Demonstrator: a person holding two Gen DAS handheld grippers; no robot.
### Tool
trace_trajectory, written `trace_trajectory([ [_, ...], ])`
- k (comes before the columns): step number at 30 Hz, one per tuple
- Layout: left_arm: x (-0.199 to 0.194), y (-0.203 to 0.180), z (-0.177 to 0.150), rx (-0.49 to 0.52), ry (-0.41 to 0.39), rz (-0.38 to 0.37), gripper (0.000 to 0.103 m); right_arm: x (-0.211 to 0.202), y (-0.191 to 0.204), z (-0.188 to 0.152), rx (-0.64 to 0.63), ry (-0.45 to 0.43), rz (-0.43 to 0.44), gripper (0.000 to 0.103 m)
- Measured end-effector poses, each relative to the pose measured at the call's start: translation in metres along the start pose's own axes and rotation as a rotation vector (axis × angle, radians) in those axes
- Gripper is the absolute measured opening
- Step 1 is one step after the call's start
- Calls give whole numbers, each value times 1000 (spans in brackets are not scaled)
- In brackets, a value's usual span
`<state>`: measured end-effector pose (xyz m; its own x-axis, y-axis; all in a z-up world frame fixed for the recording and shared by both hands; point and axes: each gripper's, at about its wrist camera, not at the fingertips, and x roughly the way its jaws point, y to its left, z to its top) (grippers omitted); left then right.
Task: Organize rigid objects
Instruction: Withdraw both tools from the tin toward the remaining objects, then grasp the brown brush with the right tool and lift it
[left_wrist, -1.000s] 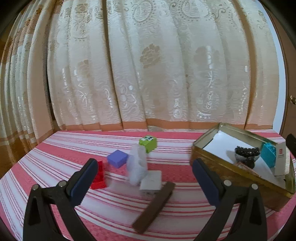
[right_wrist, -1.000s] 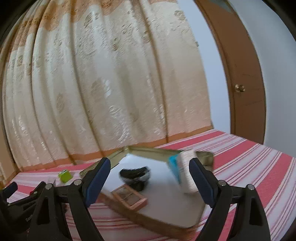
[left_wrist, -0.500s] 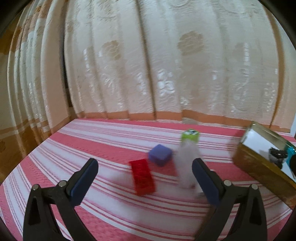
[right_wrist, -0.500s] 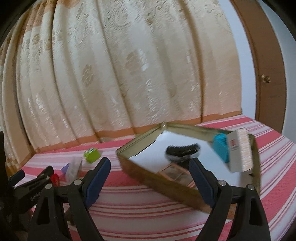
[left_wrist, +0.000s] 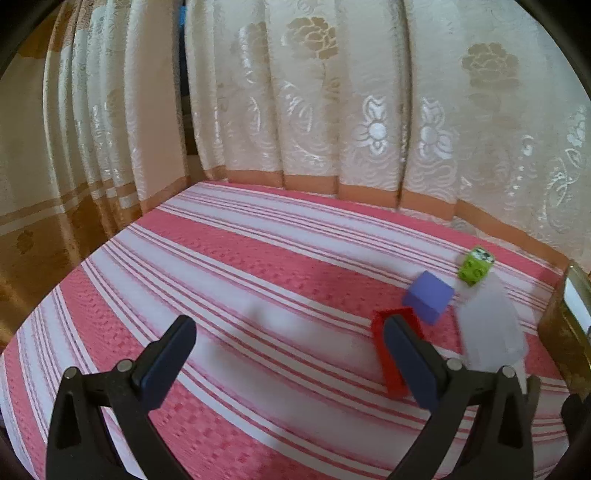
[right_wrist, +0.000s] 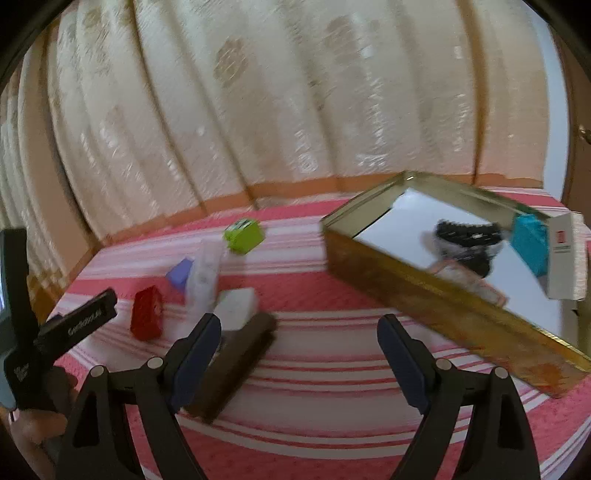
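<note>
Red brick behind gaping left hand-held gripper, striped cloth

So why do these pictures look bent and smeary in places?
Left wrist view: the fisheye lens curves the striped cloth; the translucent bottle is smeared, while the green block stays fairly crisp. Right wrist view: motion blur smears the gold tin and the brown bar.

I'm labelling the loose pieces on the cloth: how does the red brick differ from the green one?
The red brick is long and narrow; the green brick is short and nearly cubic. The red brick lies at the near left of the group, close to the left gripper; the green brick sits farthest back, by the curtain. The green brick has a dark-and-white patterned face; the red brick looks plain. Both rest on the striped cloth, outside the gold tray.
</note>
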<state>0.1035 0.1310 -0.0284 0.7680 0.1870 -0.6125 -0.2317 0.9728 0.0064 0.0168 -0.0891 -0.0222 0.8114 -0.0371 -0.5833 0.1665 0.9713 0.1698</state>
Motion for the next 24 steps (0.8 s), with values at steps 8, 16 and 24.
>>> trace_trajectory([
  [8,6,-3,-1,21,29,18,103,39,33,-4,-92,177,-1,72],
  [16,0,-26,-2,141,-6,-7,103,48,40,-9,-139,242,38,55],
  [24,4,-29,-1,156,28,-45,103,48,39,-11,-266,252,99,27],
])
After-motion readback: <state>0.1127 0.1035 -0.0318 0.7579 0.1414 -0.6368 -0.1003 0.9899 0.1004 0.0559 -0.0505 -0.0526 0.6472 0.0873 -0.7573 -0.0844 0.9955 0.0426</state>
